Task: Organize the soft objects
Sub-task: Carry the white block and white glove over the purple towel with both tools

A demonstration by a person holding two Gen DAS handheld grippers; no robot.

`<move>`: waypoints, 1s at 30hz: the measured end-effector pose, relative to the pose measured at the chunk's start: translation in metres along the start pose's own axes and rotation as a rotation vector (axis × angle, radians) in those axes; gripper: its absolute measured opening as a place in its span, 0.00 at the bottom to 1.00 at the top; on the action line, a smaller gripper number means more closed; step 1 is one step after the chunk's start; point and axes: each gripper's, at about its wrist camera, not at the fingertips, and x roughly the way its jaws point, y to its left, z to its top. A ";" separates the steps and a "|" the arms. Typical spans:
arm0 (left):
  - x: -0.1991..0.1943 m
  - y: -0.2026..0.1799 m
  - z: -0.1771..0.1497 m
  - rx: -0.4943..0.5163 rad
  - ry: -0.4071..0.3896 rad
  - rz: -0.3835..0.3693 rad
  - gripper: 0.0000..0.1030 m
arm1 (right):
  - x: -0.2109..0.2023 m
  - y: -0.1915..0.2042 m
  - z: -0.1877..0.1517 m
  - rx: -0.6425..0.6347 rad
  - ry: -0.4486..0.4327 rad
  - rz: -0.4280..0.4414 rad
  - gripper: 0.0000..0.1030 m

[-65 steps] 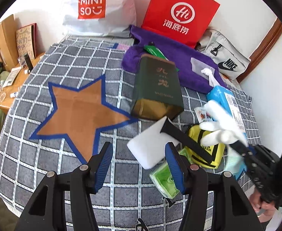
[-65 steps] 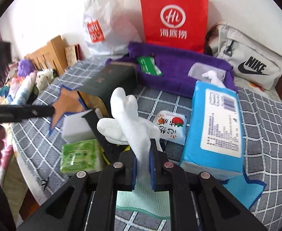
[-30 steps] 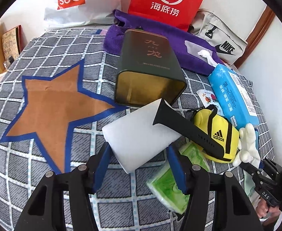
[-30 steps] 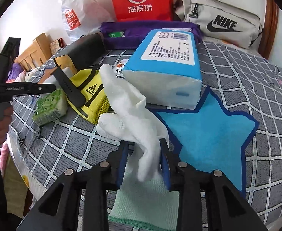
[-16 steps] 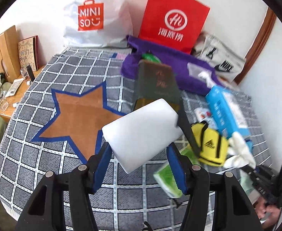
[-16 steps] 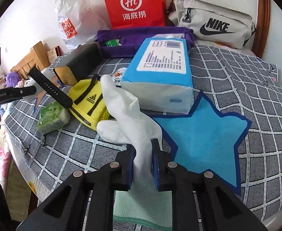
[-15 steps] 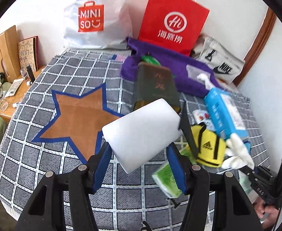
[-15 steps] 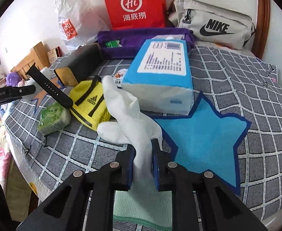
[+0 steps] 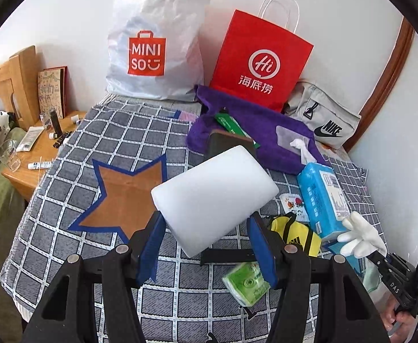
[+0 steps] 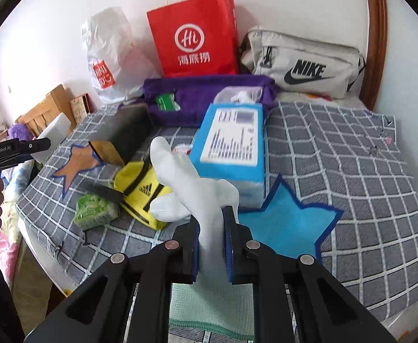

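Holding white sponge block (image 9: 214, 194) in your left tool (image 9: 206, 245), clamped at near end, above bed (image 9: 123, 131). Light, squashy: grip gently, mid-body. Your right tool (image 10: 211, 240), jaws just closing, pinches limp white glove (image 10: 191, 188) at cuff; fingers flop toward 11 o'clock.

1. Left gripper (image 9: 206, 245), pitched downward, its blue pads clamped on a white foam block (image 9: 214, 197).
2. Right gripper (image 10: 211, 245), at the left view's 4 o'clock, its jaws just closing, pinches a white glove (image 10: 191, 188).
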 end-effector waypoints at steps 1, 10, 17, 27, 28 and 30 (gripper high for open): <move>-0.002 -0.001 0.002 0.001 -0.004 -0.003 0.55 | -0.002 0.001 0.002 -0.002 -0.007 0.000 0.14; -0.007 -0.017 0.019 0.023 -0.019 -0.032 0.55 | -0.010 -0.002 0.033 0.010 -0.046 -0.004 0.14; -0.002 -0.029 0.035 0.041 -0.016 -0.038 0.55 | -0.015 -0.007 0.059 0.026 -0.076 -0.023 0.14; 0.017 -0.039 0.057 0.054 0.001 -0.036 0.55 | -0.006 -0.013 0.094 0.029 -0.106 -0.022 0.14; 0.019 -0.040 0.059 0.053 0.004 -0.035 0.55 | -0.004 -0.014 0.097 0.029 -0.107 -0.021 0.14; 0.024 -0.041 0.063 0.051 0.012 -0.032 0.55 | 0.000 -0.015 0.104 0.027 -0.110 -0.018 0.14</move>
